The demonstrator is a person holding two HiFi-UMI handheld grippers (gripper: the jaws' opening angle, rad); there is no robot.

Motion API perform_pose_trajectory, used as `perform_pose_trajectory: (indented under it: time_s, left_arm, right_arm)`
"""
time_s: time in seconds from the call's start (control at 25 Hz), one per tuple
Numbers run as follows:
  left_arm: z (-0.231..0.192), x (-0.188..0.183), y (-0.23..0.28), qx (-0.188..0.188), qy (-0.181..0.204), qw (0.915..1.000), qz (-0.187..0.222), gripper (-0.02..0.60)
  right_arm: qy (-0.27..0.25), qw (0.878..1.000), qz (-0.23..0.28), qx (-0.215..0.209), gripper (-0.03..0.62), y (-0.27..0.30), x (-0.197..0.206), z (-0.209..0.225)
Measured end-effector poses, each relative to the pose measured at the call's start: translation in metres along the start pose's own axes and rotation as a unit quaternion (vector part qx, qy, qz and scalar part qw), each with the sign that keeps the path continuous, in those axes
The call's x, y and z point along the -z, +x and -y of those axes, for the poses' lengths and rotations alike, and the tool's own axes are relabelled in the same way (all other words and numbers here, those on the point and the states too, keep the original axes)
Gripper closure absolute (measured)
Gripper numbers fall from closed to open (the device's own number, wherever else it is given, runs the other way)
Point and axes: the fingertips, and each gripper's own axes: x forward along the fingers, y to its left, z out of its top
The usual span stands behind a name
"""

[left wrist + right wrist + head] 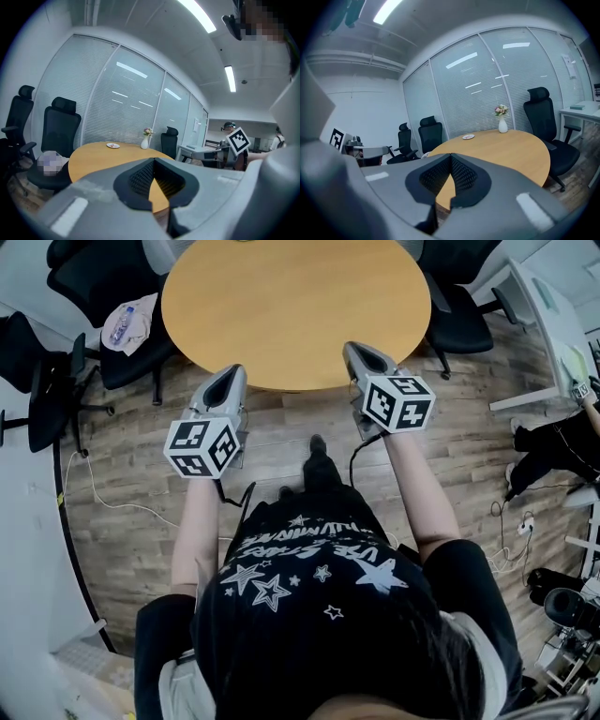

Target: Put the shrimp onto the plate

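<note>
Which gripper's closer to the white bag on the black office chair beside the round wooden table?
Left. The left gripper is at the round wooden table's near edge, right of the white bag; the right gripper is farther right again.

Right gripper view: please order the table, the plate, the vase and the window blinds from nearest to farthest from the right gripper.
1. The table: its near edge lies just beyond the right gripper.
2. The plate, centre-left, and the vase, to its right, both at the table's far side: too close to call.
3. The window blinds: behind the table.
</note>
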Motion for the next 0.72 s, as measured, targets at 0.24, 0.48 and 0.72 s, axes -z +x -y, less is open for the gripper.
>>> perform_pose_trajectory:
  time_s: [0.24,0.48,0.72]
  left_arm:
    - [0.004,0.003,-0.016,0.008,0.005,1.0000,0.000,0.580]
    - [0.014,0.012,-0.020,0.016,0.004,0.9999,-0.006,0.580]
    - [0.026,0.019,-0.027,0.024,0.007,0.9997,-0.006,0.580]
  right_arm:
    - [0.007,1.000,-0.005,0.014,0.594,-0.015,0.016,-0.011]
    - [0.008,1.000,-0.007,0.020,0.594,-0.029,0.025,-0.014]
    - [0.003,1.000,-0.010,0.024,0.594,-0.040,0.032,-0.018]
